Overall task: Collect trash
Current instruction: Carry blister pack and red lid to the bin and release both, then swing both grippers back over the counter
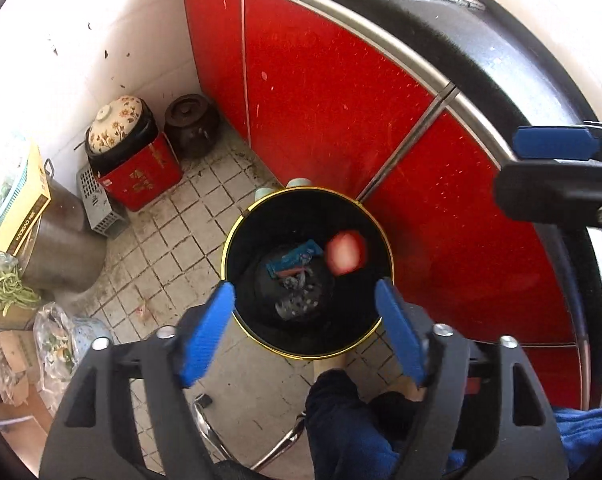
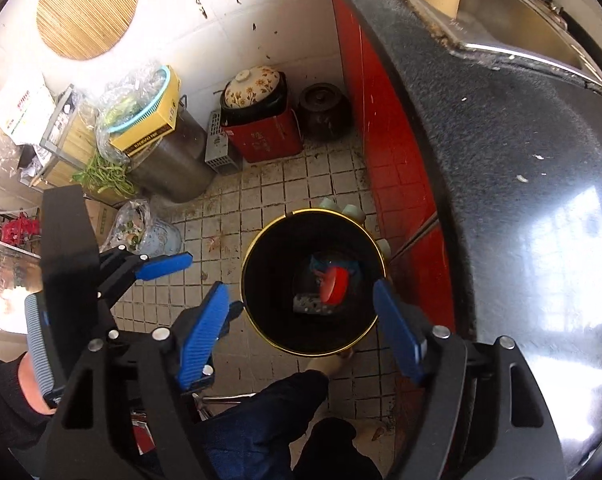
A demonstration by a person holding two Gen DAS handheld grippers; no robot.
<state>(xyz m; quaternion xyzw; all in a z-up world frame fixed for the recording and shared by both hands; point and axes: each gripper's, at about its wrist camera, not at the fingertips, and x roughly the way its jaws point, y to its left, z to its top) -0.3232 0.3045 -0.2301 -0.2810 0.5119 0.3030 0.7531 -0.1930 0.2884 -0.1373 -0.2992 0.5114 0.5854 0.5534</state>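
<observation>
My left tool (image 1: 305,300) and right tool (image 2: 301,300): spread wide, empty | bin (image 1: 237,240): keep both centred over it while dropping trash

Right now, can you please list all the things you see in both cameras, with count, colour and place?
trash bin: 1, black with gold rim, on the tiled floor by the red cabinet
red piece of trash: 1, blurred, inside the bin's opening
blue wrapper: 1, at the bin's bottom
red box: 1, in the corner, a flowered lid on the pot above it
brown jar: 1, in the corner beside the red box
metal pot: 1, grey, left of the box, a yellow carton on top
green beans: a bunch, beside the metal pot
round mat: 1, straw, on the wall
countertop: 1, dark, above the cabinet
left gripper: jaws open, empty, above the bin
right gripper: jaws open, empty, above the bin
</observation>
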